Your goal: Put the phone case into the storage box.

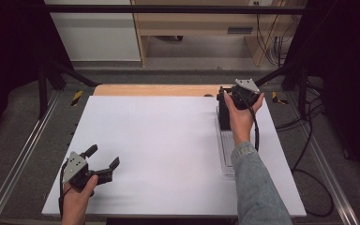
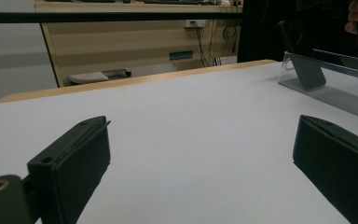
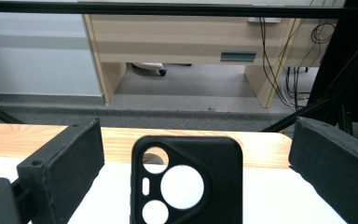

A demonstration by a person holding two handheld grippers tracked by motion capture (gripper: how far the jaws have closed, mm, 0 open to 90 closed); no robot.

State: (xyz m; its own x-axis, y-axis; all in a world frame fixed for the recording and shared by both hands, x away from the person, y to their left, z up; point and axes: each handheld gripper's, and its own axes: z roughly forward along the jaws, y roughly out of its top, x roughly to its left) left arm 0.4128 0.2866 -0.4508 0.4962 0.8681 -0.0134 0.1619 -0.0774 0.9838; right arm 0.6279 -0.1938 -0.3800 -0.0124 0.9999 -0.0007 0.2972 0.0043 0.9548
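The black phone case (image 3: 186, 179) stands upright between the spread jaws of the right gripper (image 3: 191, 186) in the right gripper view, clear of both pads, its camera cut-outs showing white table through them; its lower part is cut off by the bottom edge of that view, so what it rests on cannot be seen there. In the high view the case (image 1: 224, 115) sits at the near right of the far table edge, at the head of a clear acrylic stand (image 1: 226, 150), and the hand and right gripper (image 1: 238, 96) cover most of it, so whether it leans on the stand is hard to tell.

Nearest the person, the left gripper (image 1: 104, 161) hovers low over the near left part of the white table (image 1: 168, 140), jaws wide apart with nothing between them. The left gripper view shows its two black pads, bare white surface between them, and the stand (image 2: 326, 86) at far right, partly cropped, with the case (image 2: 291, 35) dark against a dark backdrop and hard to outline.

Beyond the white sheet a strip of wooden tabletop (image 1: 154, 90) shows, then grey floor and a pale wooden desk (image 3: 182, 42) with cables (image 3: 279, 60) hanging beside it
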